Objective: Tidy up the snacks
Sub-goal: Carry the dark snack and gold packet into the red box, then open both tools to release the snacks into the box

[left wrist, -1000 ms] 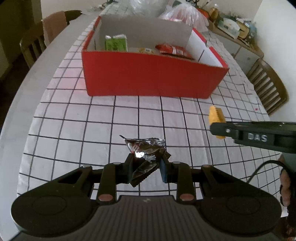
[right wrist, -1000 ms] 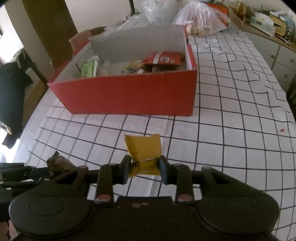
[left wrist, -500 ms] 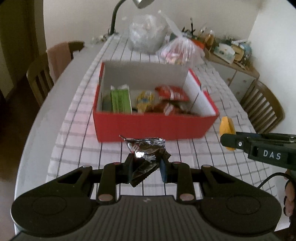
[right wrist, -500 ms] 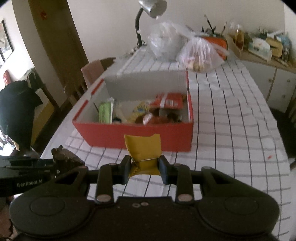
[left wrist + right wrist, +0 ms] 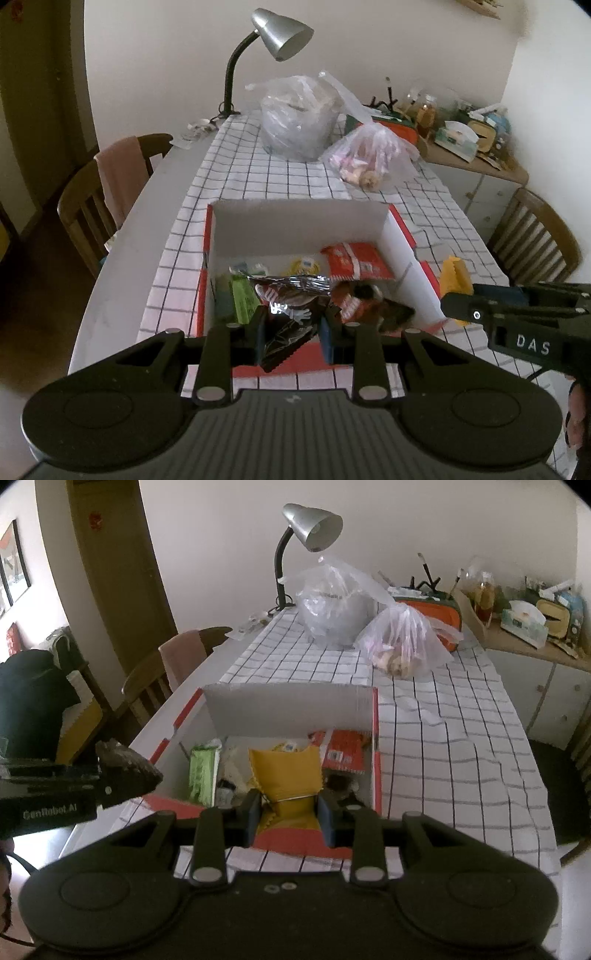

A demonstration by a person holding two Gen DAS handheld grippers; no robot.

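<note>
A red cardboard box (image 5: 402,236) (image 5: 376,771) with white inner walls stands on the checked tablecloth and holds several snack packets, among them a green one (image 5: 242,299) and a red one (image 5: 354,262). My left gripper (image 5: 291,330) is shut on a dark brown foil packet (image 5: 291,306), held in the air over the box's near wall. My right gripper (image 5: 290,814) is shut on a yellow packet (image 5: 286,775), also raised above the near wall. Each gripper shows in the other's view: the right with the yellow packet (image 5: 456,277), the left with the brown packet (image 5: 125,762).
Two plastic bags (image 5: 299,118) (image 5: 369,155) and a grey desk lamp (image 5: 280,33) stand at the table's far end. Wooden chairs (image 5: 99,199) (image 5: 535,240) flank the table. A cluttered sideboard (image 5: 528,627) runs along the right wall.
Both grippers have risen with their packets from just above the tablecloth. The views now look down into the box instead of at its front wall.
</note>
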